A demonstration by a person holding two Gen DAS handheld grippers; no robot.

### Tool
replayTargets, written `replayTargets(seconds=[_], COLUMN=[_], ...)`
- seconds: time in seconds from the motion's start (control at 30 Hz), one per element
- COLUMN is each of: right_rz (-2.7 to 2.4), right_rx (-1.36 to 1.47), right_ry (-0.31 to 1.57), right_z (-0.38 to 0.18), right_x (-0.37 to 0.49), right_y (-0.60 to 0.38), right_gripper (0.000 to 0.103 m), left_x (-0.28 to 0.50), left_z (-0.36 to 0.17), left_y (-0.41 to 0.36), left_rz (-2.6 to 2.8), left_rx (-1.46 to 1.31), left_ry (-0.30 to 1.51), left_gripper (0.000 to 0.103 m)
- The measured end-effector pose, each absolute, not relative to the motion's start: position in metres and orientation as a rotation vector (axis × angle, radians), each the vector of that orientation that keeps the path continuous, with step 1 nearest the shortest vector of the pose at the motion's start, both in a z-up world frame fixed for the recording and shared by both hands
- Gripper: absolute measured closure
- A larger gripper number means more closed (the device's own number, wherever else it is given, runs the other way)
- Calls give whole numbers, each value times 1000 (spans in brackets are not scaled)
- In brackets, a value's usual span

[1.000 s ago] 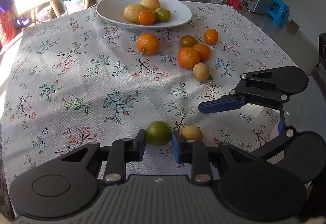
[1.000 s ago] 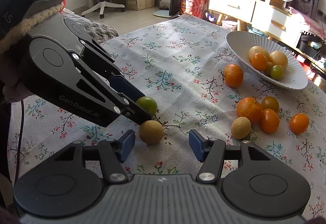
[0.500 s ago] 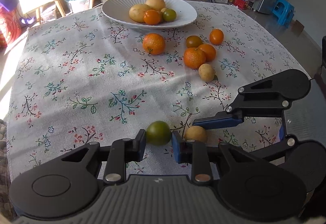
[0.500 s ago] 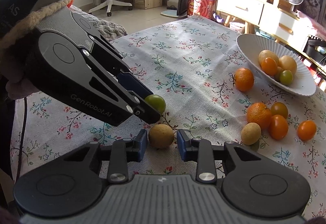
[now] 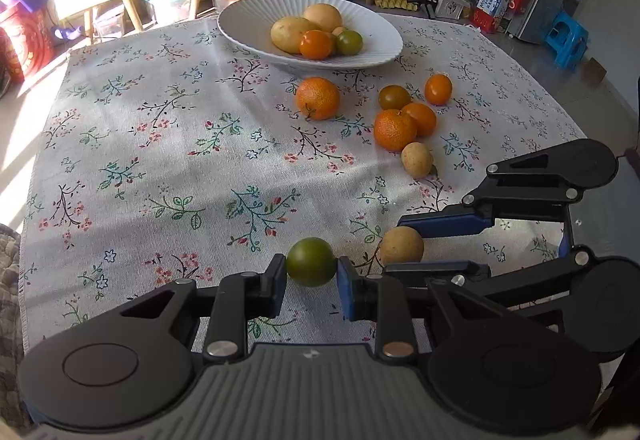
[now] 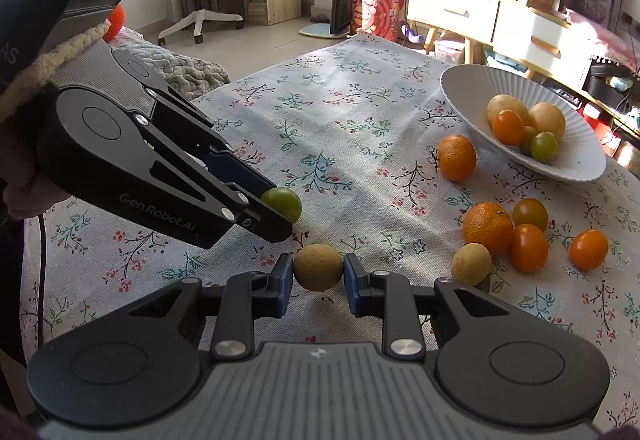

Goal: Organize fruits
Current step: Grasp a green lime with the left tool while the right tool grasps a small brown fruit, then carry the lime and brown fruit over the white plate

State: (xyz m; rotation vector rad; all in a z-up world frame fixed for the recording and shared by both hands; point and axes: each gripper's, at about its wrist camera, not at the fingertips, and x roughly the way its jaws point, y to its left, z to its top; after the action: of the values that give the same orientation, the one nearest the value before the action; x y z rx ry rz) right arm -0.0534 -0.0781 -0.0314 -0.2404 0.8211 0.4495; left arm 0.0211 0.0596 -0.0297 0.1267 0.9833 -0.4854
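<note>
Fruits are the business here, and two of them have just been taken: the green fruit (image 5: 311, 262) sits gripped between the pads of the left hand-held gripper (image 5: 311, 276), and the tan fruit (image 6: 319, 267) is now pinched by the right hand-held gripper (image 6: 318, 276), whose jaws stood wide around it a second ago and have since closed to its sides. Both appear a little raised off the table (image 5: 168, 160) compared with a moment back, though the lift is hard to confirm. This suggests both grasps are done and the carry to the white plate (image 5: 256, 12) comes next.

Both held fruits are near-round, so neither points any clear way; the tan one looks faintly wider than tall, its long axis running jaw to jaw.

In the left wrist view the tan fruit lies at about 3 o'clock of the green one, just beside it. Farther out, toward 1 o'clock, a loose cluster of oranges and small fruits (image 5: 404, 124) waits on the floral cloth, with one orange (image 5: 318, 98) apart at 12 o'clock. Beyond it the plate already carries several pieces.
</note>
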Motion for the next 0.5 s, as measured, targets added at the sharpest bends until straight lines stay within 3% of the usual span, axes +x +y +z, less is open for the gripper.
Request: replayTargets(seconds=[0.5], right_rz=[330], right_rx=[-168], right_ry=[802], right_z=[-12], right_x=[-32], right_y=[-106], right_gripper=[79], left_x=[35], left_z=[-13], left_y=[42], left_rz=[-471], left_rx=[90], left_ry=[937], left_gripper=[85])
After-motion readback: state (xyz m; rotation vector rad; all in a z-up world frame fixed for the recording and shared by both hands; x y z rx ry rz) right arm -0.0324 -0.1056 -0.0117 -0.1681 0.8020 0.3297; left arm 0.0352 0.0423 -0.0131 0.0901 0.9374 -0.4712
